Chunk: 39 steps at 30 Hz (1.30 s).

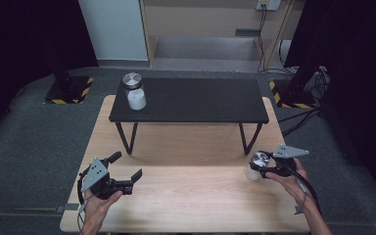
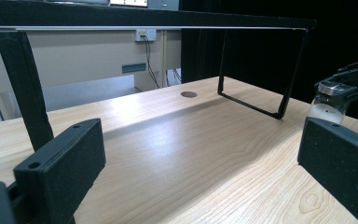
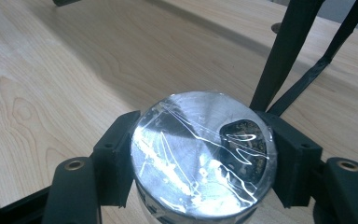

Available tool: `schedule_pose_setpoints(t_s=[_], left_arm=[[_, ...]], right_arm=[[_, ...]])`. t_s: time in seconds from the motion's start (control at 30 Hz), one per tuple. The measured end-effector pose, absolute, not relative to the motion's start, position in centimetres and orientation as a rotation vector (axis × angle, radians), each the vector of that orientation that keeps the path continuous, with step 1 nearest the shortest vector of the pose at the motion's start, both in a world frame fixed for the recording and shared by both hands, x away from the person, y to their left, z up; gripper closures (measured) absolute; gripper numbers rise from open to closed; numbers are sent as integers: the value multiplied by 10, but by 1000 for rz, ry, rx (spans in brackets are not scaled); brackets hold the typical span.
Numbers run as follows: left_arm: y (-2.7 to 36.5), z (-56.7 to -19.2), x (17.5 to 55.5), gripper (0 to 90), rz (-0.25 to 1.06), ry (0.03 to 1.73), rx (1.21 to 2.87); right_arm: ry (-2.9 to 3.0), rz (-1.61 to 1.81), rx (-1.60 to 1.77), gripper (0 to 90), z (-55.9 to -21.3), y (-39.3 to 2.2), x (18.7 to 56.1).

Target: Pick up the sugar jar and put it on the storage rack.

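A small jar with a silver lid [image 1: 255,165] stands on the wooden table [image 1: 196,196] near its right edge. My right gripper [image 1: 263,167] is shut on that lid [image 3: 204,161], one black pad pressed against each side. From the left gripper view the same jar [image 2: 328,105] shows far off at the right, clamped by the other gripper. My left gripper [image 1: 126,170] hovers open over the table's left front, with nothing between its pads [image 2: 63,163]. A second jar with a silver lid [image 1: 134,92] stands on the left end of the black shelf [image 1: 191,100].
The black shelf stands on thin metal legs [image 1: 127,137] across the far half of the table, with low space beneath it. One leg [image 3: 284,51] rises just behind the gripped jar. A round hole [image 2: 189,94] sits in the tabletop under the shelf.
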State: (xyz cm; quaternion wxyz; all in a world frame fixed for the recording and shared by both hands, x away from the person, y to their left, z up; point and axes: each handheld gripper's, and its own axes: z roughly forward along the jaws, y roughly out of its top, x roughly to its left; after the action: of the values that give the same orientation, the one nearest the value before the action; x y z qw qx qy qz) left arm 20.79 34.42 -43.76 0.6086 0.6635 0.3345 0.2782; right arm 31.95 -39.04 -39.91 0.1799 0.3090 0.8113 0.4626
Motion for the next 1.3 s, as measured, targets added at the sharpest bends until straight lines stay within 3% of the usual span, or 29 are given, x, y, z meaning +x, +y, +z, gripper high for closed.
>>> schedule_pose_setpoints(t_s=[0.47, 1.3], left_arm=[[344, -438, 209, 0, 636, 771, 1531], [345, -438, 209, 0, 625, 767, 1528]], right_arm=[[2314, 1306, 832, 348, -381, -386, 315], [2442, 1354, 485, 349, -267, -343, 315]])
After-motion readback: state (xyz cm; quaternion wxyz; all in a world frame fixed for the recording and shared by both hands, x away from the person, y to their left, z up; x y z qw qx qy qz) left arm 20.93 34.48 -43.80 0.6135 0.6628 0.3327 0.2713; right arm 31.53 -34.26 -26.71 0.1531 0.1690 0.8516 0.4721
